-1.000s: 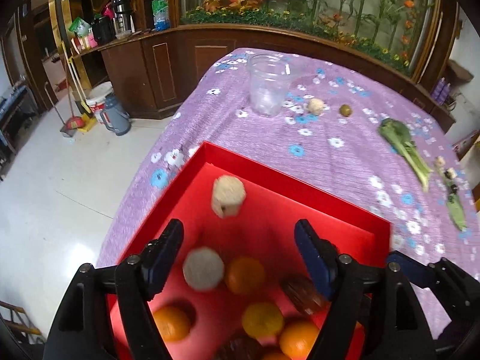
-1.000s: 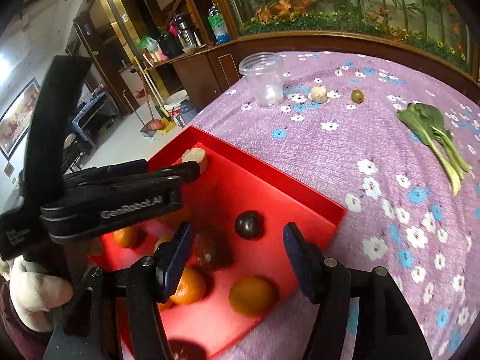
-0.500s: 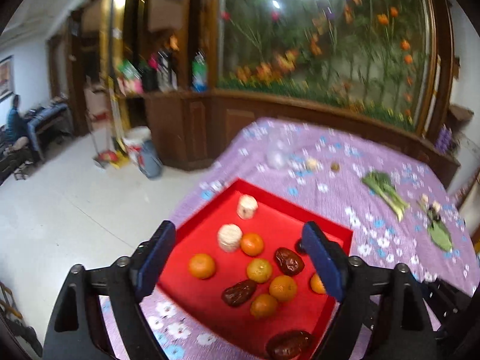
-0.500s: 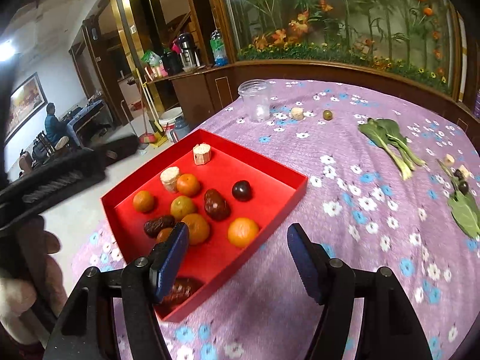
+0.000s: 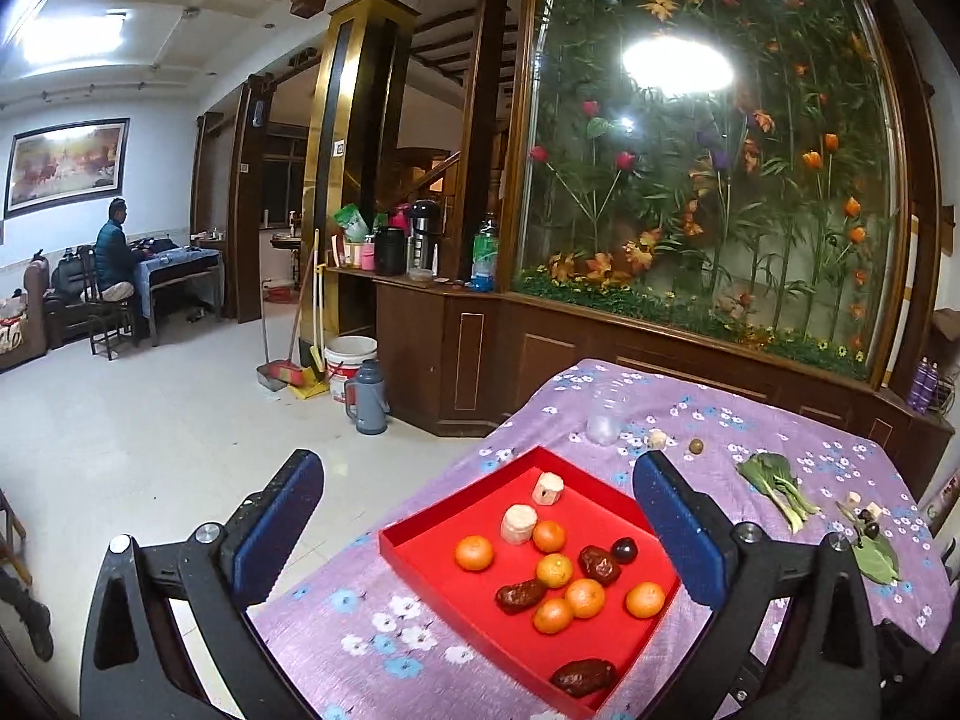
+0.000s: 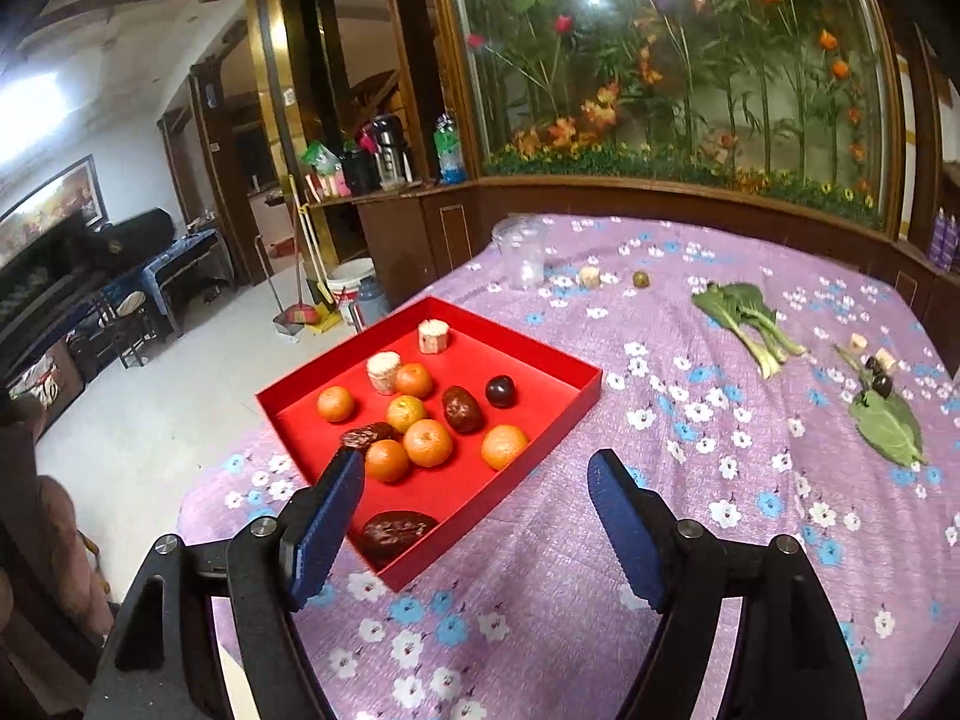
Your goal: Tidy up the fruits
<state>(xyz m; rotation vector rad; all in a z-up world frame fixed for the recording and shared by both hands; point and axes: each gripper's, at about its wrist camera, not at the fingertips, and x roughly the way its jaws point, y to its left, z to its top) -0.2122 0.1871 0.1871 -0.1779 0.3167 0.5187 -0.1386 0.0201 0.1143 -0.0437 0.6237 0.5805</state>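
Left gripper [image 5: 480,531] spread, empty; right gripper [image 6: 474,525] spread, empty. Red tray [image 6: 543,420] with oranges [image 6: 427,441], dates near tabletop's left edge.

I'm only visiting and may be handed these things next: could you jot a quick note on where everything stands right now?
Left hand-held gripper: open, empty, raised above the table.
Right hand-held gripper: open, empty, also raised.
Red tray: holds six oranges, three dates, a dark plum and two pale cut chunks.
Outside it on the cloth: a small green fruit, a pale chunk, a clear cup, greens.
Possibly left: bringing in the loose pieces.
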